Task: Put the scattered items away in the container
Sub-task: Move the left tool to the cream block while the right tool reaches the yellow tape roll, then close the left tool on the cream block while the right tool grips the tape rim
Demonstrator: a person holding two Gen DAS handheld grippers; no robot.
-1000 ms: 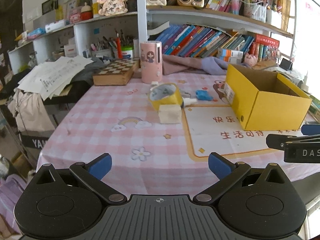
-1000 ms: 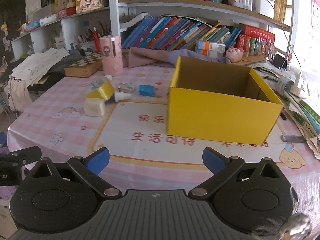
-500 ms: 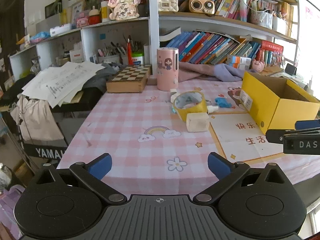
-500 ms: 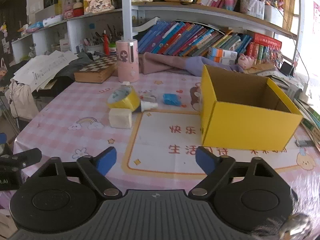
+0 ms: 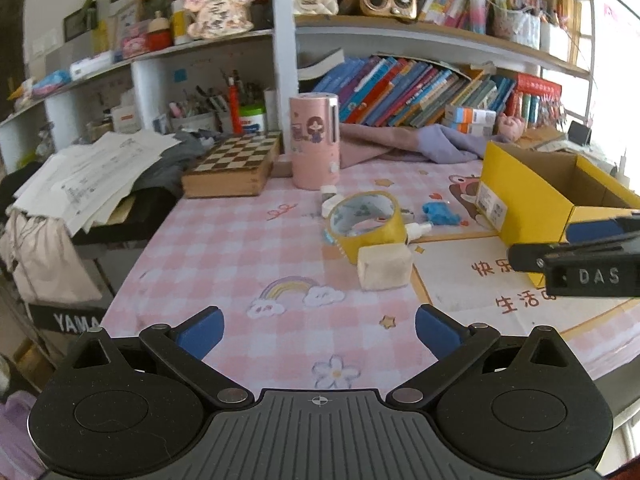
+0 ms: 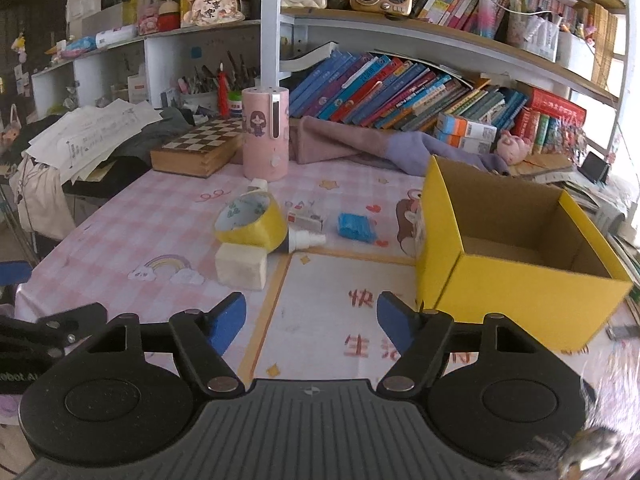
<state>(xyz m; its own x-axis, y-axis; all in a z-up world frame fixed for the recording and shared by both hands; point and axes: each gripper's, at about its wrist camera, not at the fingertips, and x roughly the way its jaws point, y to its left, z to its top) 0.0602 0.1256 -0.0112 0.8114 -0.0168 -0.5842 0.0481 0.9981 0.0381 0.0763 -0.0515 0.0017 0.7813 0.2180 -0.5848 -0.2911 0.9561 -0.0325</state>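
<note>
Left gripper hovering over the pink checked tablecloth, jaws spread wide, nothing between them. Ahead and slightly right of it, a yellow tape roll leaning on a cream block, with a small white bottle and a blue packet just beyond. Right gripper also apart and empty, jaws just narrowed. Same cluster ahead and to its left; open yellow box standing near, ahead and to its right, well apart from the scattered items.
</note>
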